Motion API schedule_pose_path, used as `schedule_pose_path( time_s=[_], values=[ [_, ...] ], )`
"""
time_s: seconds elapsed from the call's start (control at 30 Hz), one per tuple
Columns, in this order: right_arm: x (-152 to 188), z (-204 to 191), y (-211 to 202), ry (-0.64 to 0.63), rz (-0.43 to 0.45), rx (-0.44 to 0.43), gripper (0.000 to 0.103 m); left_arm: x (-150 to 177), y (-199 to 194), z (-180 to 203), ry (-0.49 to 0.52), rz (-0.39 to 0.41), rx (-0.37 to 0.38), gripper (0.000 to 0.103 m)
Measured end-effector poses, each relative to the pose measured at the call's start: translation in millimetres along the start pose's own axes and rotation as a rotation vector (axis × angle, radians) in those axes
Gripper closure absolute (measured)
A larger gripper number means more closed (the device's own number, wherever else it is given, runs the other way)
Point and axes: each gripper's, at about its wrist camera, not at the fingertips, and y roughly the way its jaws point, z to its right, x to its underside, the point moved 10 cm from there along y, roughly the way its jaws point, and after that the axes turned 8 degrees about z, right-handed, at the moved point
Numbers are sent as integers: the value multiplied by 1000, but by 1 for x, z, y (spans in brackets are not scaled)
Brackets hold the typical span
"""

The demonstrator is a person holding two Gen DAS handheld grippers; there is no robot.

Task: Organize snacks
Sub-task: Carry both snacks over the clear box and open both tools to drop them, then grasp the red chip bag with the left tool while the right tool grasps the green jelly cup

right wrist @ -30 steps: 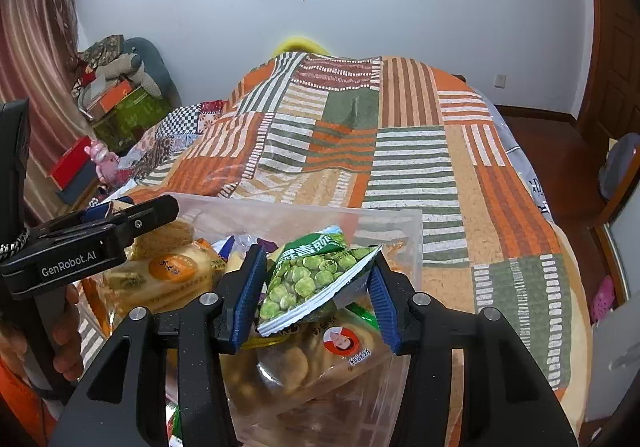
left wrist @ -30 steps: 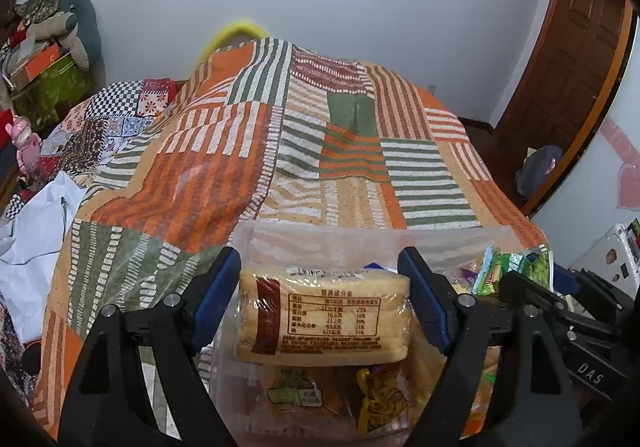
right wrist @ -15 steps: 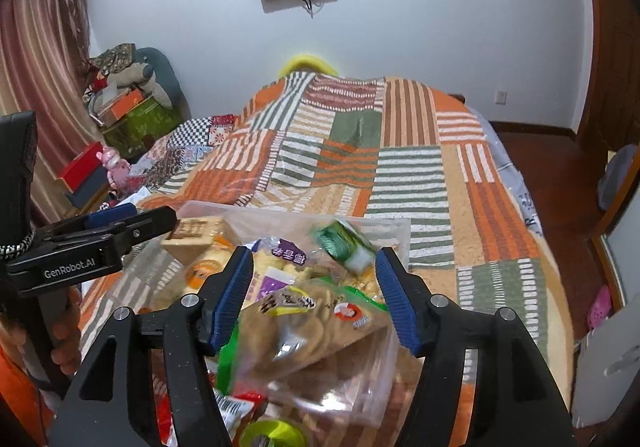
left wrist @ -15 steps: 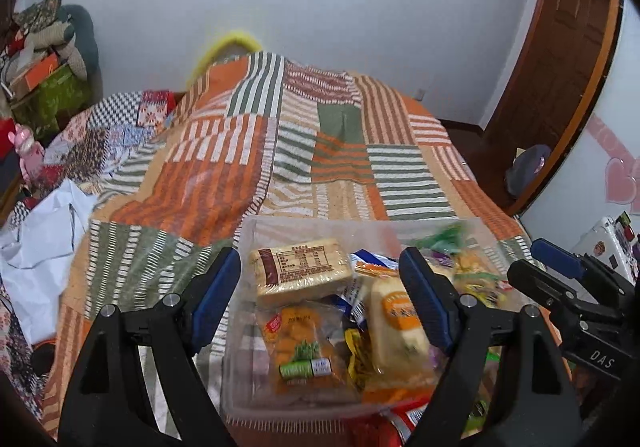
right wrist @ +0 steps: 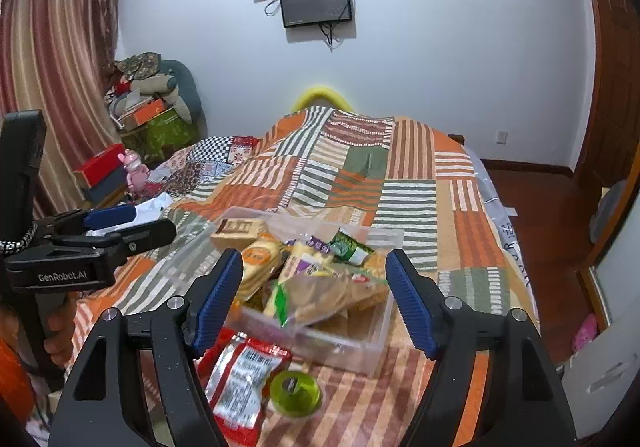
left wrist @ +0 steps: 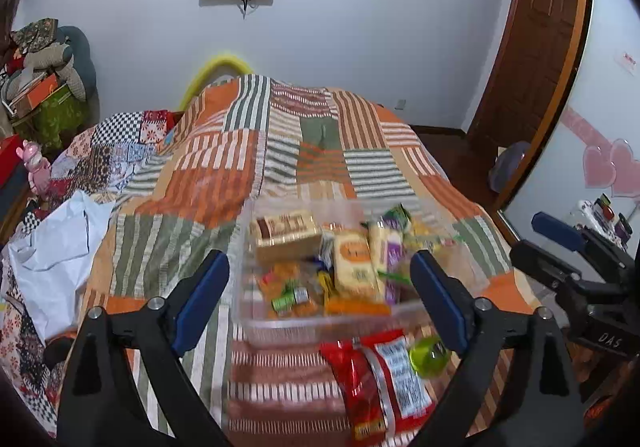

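Clear plastic box [left wrist: 320,323] filled with snacks, set on bed [left wrist: 224,183] | left gripper [left wrist: 320,297] jaws just widened, nothing held | right gripper [right wrist: 314,301] jaws just widened, nothing held

"GenRobot.AI" in white on left gripper [right wrist: 124,225] body, right wrist view. "DAS" on right gripper [left wrist: 560,243] body, left wrist view. Snack packet [left wrist: 384,371] print too blurred to read.
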Motion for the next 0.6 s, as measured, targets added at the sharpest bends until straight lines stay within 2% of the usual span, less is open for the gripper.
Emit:
schedule_pose_path(
  time_s=[0.33,0.6],
  values=[
    [35,-9,-14,-27,-45,-4,32,73,-2,11,12,-139,4,10],
    [77,-12,-10,38,-128,-35,32,124,15,23,-43,-262,32,10]
  ],
)
